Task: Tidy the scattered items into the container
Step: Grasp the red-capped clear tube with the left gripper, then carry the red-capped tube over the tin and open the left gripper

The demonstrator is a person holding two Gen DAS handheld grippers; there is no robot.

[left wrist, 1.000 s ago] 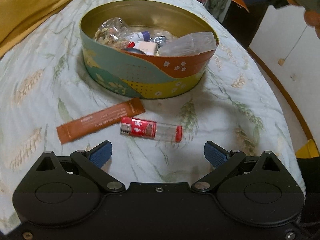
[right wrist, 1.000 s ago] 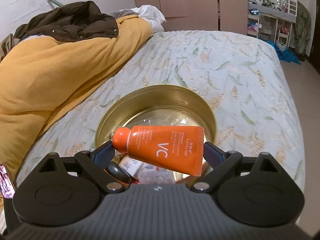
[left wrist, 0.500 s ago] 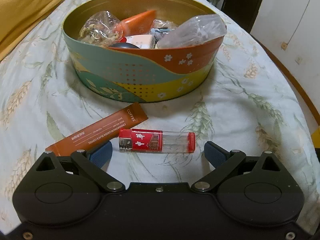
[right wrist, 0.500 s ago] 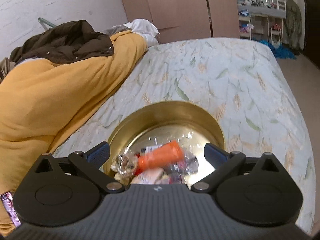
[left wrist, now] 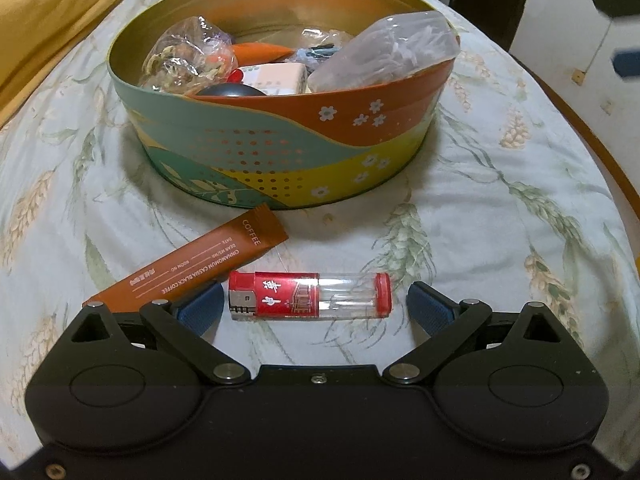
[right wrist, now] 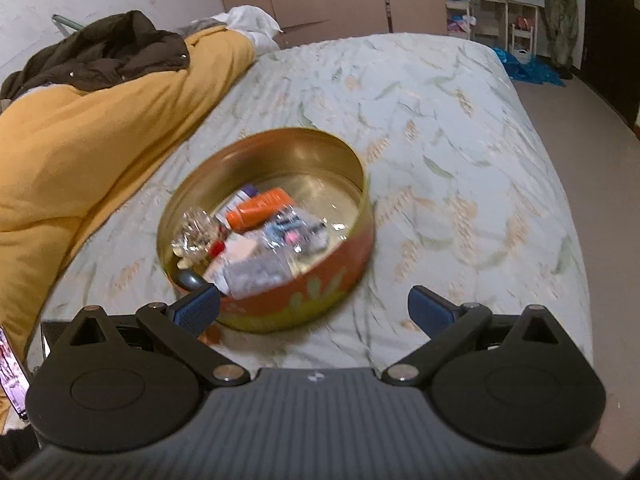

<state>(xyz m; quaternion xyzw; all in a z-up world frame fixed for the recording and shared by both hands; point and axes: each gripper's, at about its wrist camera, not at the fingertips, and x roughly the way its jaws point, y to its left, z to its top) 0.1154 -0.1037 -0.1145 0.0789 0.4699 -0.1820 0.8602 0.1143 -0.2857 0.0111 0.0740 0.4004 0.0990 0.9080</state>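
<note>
Trouble could come if the wide-open left gripper [left wrist: 314, 304], straddling the red-capped clear plastic lighter [left wrist: 310, 295] on the bedspread, snags the brown coffee sachet [left wrist: 192, 262] beside the round floral tin [left wrist: 280, 160]; right gripper [right wrist: 314, 310] gapes empty.

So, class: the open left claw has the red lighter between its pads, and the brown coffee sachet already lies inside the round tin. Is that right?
Not quite. The coffee sachet is not inside the tin: it lies on the bedspread in front of it, beside the red lighter. The left wrist view shows this. The left claw is indeed open around the lighter.
</note>
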